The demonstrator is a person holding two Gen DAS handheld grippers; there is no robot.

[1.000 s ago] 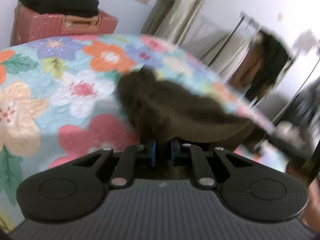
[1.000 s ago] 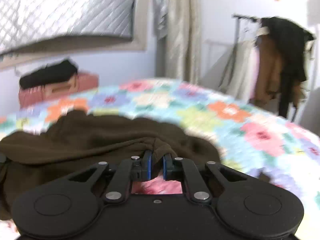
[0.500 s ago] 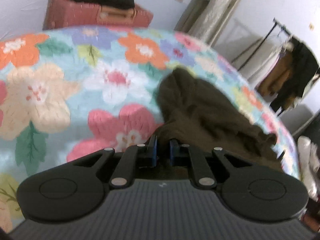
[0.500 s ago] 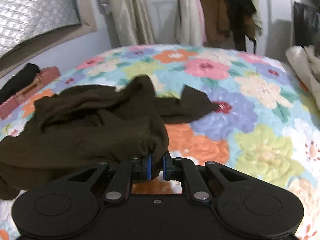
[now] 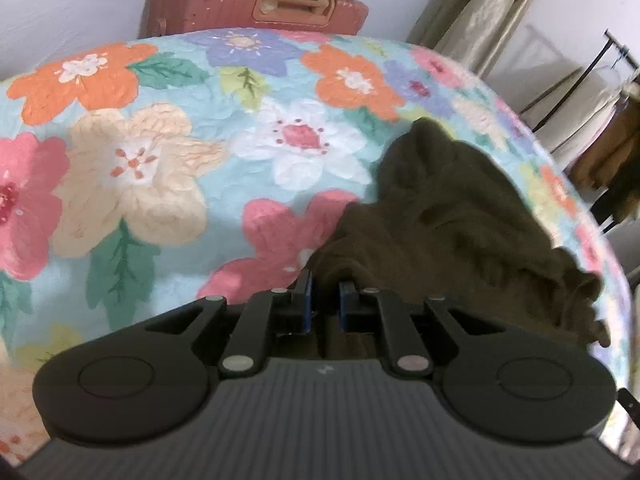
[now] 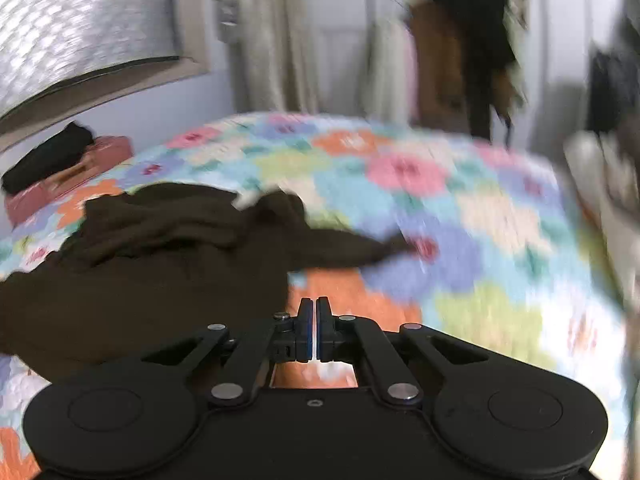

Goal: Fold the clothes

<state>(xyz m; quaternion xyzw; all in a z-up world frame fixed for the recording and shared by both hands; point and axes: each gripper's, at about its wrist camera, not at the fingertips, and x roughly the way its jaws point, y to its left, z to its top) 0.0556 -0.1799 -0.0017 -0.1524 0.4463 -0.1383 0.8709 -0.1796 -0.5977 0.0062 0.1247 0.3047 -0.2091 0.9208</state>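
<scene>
A dark brown garment point(image 5: 448, 216) lies crumpled on the floral bedspread point(image 5: 160, 160). My left gripper point(image 5: 325, 286) is shut on a bunched edge of it, low over the bed. In the right wrist view the same garment point(image 6: 160, 260) spreads to the left and ahead, with one sleeve reaching right. My right gripper point(image 6: 314, 312) is shut and empty, just right of the garment's near edge, above the bedspread point(image 6: 480, 240). The right view is motion-blurred.
A pink suitcase point(image 5: 256, 4) with black clothes on top stands beyond the bed's far edge. Beige curtains point(image 5: 480, 4) and a clothes rack with hanging garments point(image 6: 460, 52) line the wall. A pale heap point(image 6: 600, 176) lies by the bed's right side.
My right gripper has let go of the garment and now sits shut and empty beside it, its view swinging. My left gripper keeps its hold and has dropped closer to the bed.
</scene>
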